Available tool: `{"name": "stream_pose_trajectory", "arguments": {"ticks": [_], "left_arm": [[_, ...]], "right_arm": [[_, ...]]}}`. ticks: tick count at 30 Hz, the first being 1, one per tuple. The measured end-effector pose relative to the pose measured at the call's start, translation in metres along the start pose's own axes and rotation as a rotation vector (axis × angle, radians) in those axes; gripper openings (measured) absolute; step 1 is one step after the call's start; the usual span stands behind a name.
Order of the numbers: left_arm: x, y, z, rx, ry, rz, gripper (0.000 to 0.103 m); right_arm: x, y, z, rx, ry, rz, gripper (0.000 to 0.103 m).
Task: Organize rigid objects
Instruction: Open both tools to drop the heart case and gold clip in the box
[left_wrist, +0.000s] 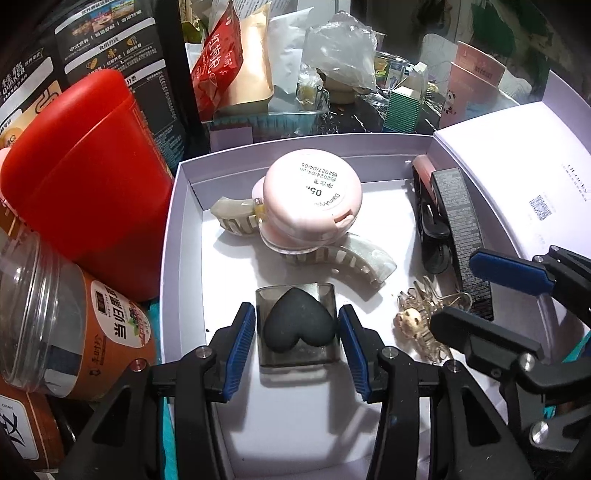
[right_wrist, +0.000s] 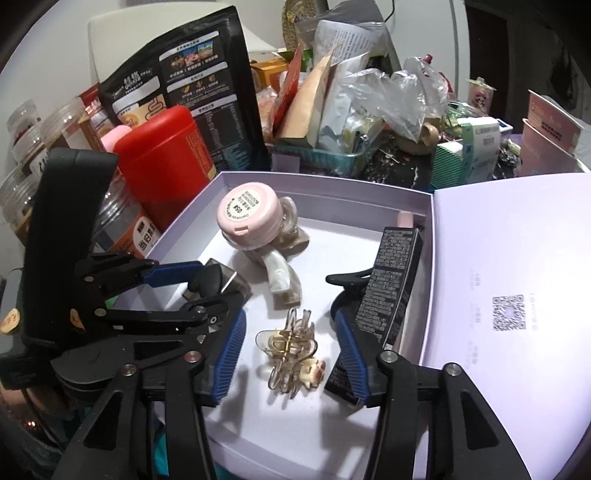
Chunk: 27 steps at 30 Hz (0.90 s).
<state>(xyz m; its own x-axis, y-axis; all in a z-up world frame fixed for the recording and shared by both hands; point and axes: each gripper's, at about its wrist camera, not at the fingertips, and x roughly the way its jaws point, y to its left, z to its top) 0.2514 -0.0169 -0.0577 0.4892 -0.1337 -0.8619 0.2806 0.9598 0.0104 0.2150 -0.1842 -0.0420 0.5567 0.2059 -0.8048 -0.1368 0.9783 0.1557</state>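
Behind the lavender box (left_wrist: 173, 236) I see a crowded tabletop — a black printed pouch (right_wrist: 192, 74), a red canister (left_wrist: 85, 177) just left of the box, clear-lidded jars (left_wrist: 55, 325) in front of that, and crumpled plastic bags (right_wrist: 388, 92) heaped at the back. The box's lid (right_wrist: 517, 277) lies open to its right, with a QR code on it.

Inside the box, largest first: a round pink compact (left_wrist: 312, 199) sits label-up near the back wall, resting on a pale marbled claw clip (left_wrist: 354, 262). Along the box's right wall a long black printed carton (right_wrist: 388, 280) lies leaning, with a black hair clip (left_wrist: 432, 236) beside it. Nearer the front edge is a smoky clear case holding a black heart-shaped sponge (left_wrist: 299, 325). Smallest is a clear claw clip with a little cream charm (right_wrist: 291, 350), on the box floor between the sponge case and the carton.

My left gripper (left_wrist: 297, 339) is spread apart with its blue pads either side of the sponge case — close, but I see slim gaps, so it is not clamped. My right gripper (right_wrist: 288, 350) is likewise released, straddling the small clear clip without touching it (the far pad sits right against the carton's lower end).
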Motion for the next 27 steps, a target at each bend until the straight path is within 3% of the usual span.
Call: {"name": "stream_pose_trajectory", "arguments": {"ticks": [2, 4, 6, 19, 27], "left_arm": [[-0.001, -0.002, 0.000, 0.007, 0.009, 0.002, 0.053], [-0.003, -0.002, 0.000, 0.002, 0.004, 0.004, 0.067], [-0.007, -0.003, 0.000, 0.001, -0.004, 0.006, 0.071], [-0.036, -0.007, 0.001, -0.005, -0.044, 0.014, 0.072], [-0.068, -0.007, 0.001, -0.008, -0.107, 0.013, 0.072]], "right_arm": [[-0.003, 0.000, -0.001, 0.001, -0.002, -0.003, 0.057], [-0.006, -0.001, -0.001, 0.003, -0.003, -0.010, 0.058], [-0.011, -0.001, -0.001, 0.001, -0.013, -0.018, 0.060], [-0.043, 0.003, -0.003, -0.023, -0.070, -0.059, 0.063], [-0.067, 0.007, -0.002, -0.028, -0.119, -0.055, 0.068]]}}
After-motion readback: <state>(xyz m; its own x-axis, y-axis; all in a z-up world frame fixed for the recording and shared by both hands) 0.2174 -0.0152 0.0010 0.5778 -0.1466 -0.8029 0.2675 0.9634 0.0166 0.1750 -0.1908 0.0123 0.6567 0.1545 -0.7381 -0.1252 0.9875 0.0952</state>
